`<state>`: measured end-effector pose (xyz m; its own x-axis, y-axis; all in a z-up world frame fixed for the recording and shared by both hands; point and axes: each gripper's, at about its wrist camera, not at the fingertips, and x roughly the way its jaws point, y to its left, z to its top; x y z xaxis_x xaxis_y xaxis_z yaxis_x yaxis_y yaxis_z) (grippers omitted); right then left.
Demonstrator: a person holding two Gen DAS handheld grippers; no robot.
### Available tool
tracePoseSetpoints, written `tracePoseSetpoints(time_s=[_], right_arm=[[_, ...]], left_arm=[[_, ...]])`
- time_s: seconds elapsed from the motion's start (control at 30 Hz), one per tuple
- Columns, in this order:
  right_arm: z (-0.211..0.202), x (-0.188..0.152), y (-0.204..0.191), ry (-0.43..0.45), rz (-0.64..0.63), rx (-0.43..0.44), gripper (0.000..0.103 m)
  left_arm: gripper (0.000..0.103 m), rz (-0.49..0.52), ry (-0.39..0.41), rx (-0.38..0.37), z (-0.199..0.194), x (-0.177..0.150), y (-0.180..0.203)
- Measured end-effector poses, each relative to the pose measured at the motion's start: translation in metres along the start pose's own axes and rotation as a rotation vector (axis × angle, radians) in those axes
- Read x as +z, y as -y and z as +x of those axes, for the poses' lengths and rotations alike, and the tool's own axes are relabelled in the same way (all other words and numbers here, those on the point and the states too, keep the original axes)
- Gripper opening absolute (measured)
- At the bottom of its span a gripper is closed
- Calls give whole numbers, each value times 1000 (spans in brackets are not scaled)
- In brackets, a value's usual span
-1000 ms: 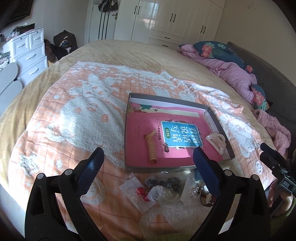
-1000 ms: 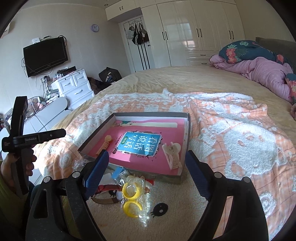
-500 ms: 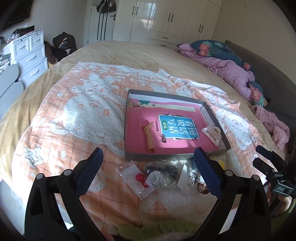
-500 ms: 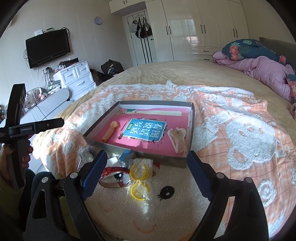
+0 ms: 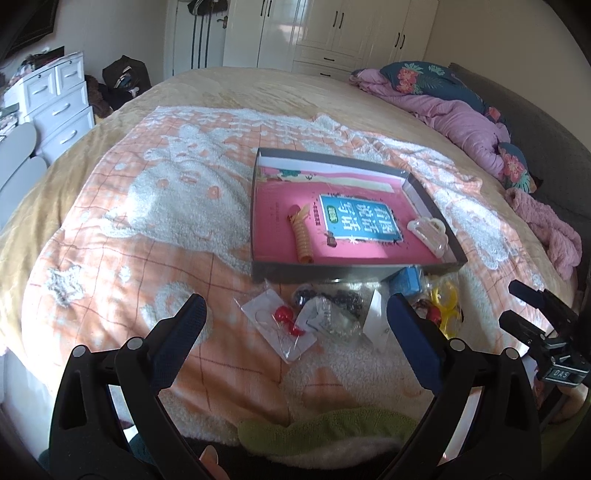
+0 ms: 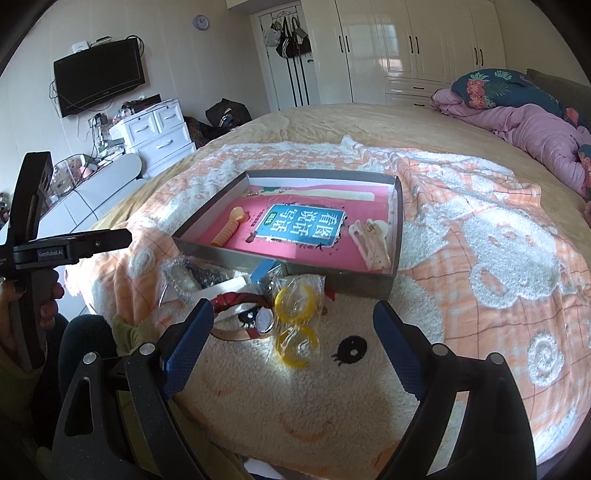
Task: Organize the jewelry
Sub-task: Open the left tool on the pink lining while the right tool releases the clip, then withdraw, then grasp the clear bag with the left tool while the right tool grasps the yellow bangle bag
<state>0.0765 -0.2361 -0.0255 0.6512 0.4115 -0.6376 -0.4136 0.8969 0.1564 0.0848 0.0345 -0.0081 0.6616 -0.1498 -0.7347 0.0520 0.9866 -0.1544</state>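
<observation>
Grippers nearest: left gripper (image 5: 291, 325) with blue pads spread wide, nothing between them, hanging over the near edge of the bed. Right gripper (image 6: 293, 328) same, jaws wide apart and empty, above the near edge too. A hand (image 6: 33, 306) holds the left gripper's handle at the left of the right wrist view.

Blanket (image 5: 147, 206), peach with white fluffy patches and a cartoon eye, covers the near half of the bed (image 5: 258, 88).

Jewelry lies loose on the blanket near the bed's near edge, just in front of the tray: clear bag with red beads (image 5: 284, 325), dark bead string (image 5: 332, 295), white card (image 5: 376, 317), small blue box (image 5: 408, 280) touching the tray's near wall, yellow rings in a bag (image 6: 297, 317), red-and-white bracelet (image 6: 236, 310). Pieces overlap, exact contact hard to tell.

Tray (image 5: 317, 271), grey walls, sits mid-bed on the blanket. A pink book (image 5: 280, 221) lies flat in it. On it an orange spiral hair tie (image 5: 303, 236) toward the left side, a cream hair claw (image 5: 430, 232) by the right wall.

Far right corner of the bed: purple quilt (image 5: 458, 118) and floral pillow (image 5: 428, 79). Beyond: white wardrobes (image 5: 332, 33), white drawers (image 6: 159, 133), wall TV (image 6: 98, 81), bags hanging on the door (image 6: 290, 35).
</observation>
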Motion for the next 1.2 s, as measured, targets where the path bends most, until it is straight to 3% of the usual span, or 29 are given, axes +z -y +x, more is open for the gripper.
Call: tracePoseSetpoints(time_s=[0.47,0.57,0.83,0.97,1.2], right_arm=[[9,-14,0,-39,6,-1,87],[14,-18,2,-54,8,-5,87],[41,-29,7,-105,26,-11,87],[57,-31,9,-122,34,-5,86],[75,-28,10,-134,33,31,65]], left_arm=[[90,28,-73,-53,26,-31,7],[83,19,-85,-84,31,-34,7],[52,-16,-135,-140,48,-42,7],[45,-65,-148,-176,53,-42,1],[40,-107,-171,-237,60,-42,2]])
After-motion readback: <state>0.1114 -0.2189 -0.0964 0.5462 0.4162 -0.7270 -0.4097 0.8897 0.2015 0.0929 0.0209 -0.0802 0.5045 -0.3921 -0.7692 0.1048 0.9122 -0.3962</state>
